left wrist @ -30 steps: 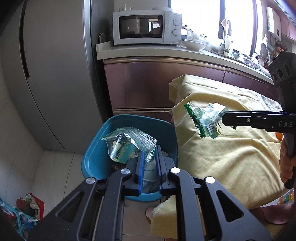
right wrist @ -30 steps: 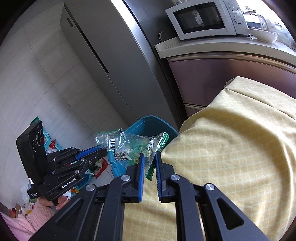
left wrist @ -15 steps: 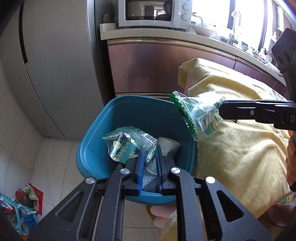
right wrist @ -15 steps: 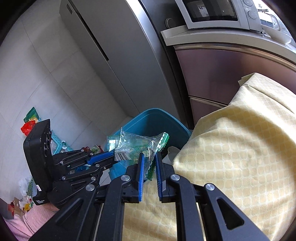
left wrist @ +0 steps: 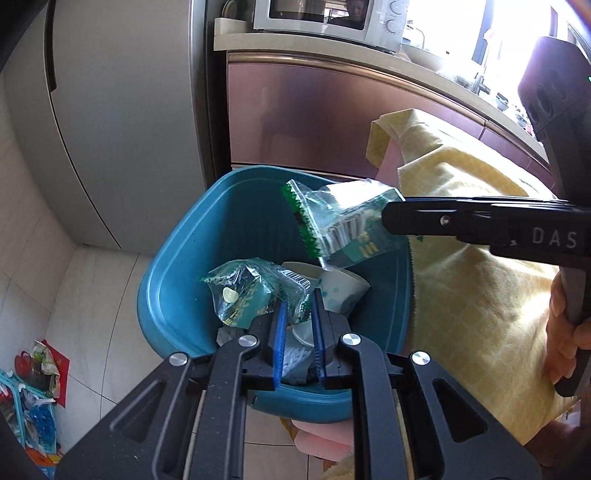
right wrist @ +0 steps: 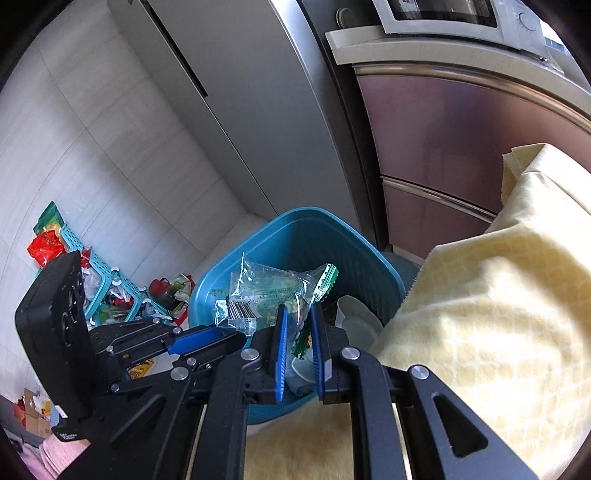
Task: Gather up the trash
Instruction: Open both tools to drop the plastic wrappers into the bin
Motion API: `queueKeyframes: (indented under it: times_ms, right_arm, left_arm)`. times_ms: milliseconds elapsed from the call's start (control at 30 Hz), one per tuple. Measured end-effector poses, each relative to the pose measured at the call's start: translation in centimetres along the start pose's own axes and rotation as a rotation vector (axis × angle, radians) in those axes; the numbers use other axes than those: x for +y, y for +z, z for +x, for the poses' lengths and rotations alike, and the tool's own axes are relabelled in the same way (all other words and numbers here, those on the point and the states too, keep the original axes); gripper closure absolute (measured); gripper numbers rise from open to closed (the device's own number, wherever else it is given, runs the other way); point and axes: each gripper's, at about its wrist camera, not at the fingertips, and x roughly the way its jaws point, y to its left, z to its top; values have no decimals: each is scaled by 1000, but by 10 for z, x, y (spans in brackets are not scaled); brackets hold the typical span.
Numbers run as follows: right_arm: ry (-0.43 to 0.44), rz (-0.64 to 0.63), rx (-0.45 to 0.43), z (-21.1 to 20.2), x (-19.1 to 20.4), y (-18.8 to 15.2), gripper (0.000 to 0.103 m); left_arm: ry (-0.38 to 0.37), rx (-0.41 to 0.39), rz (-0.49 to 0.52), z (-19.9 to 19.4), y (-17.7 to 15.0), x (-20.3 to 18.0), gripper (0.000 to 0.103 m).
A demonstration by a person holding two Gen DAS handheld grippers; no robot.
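Note:
A blue trash bin (left wrist: 173,280) stands on the floor beside the yellow-clothed table; it also shows in the right wrist view (right wrist: 332,240). My left gripper (left wrist: 299,317) is shut on a clear green snack wrapper (left wrist: 251,295) and holds it over the bin's opening. My right gripper (right wrist: 297,328) is shut on a second clear wrapper with a green zigzag edge (right wrist: 273,291), also over the bin; that wrapper shows in the left wrist view (left wrist: 340,225). A paper cup (left wrist: 340,291) and other trash lie inside the bin.
A grey fridge (left wrist: 122,122) and a brown cabinet (left wrist: 314,118) with a microwave (left wrist: 328,18) stand behind the bin. The yellow tablecloth (left wrist: 480,295) hangs at the right. A teal basket with clutter (right wrist: 107,291) sits on the floor at the left.
Both grippers have moved forward and down with their wrappers, from beside the table to over the bin's opening. Both stay shut.

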Motion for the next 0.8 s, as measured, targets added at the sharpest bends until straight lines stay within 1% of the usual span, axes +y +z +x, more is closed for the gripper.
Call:
queueKeyframes:
  times_ms: [100,167,233,300,633,800]
  right_arm:
    - [-5,13,17,9,0,4,91]
    - [-4,21,20,13,1,8,88]
    - [-5,26,26,16,1,11,84]
    - [-2,36,31,17,0,11,82]
    - [10,38,35,22,1,12,81]
    - [15,24,38,21,1,9,79]
  left_arm:
    - [-10,2,-17,2,-1,3,89]
    - [-9,5,-28,3,-1,5,81]
    - [-14,7,-34,4,-2,5,79]
    - [-15,8,-37,4,-2,5,79]
    - [-18,-15,-56,-7,-5,6,77]
    - [-15,-35,-57,-17,-8,4,76]
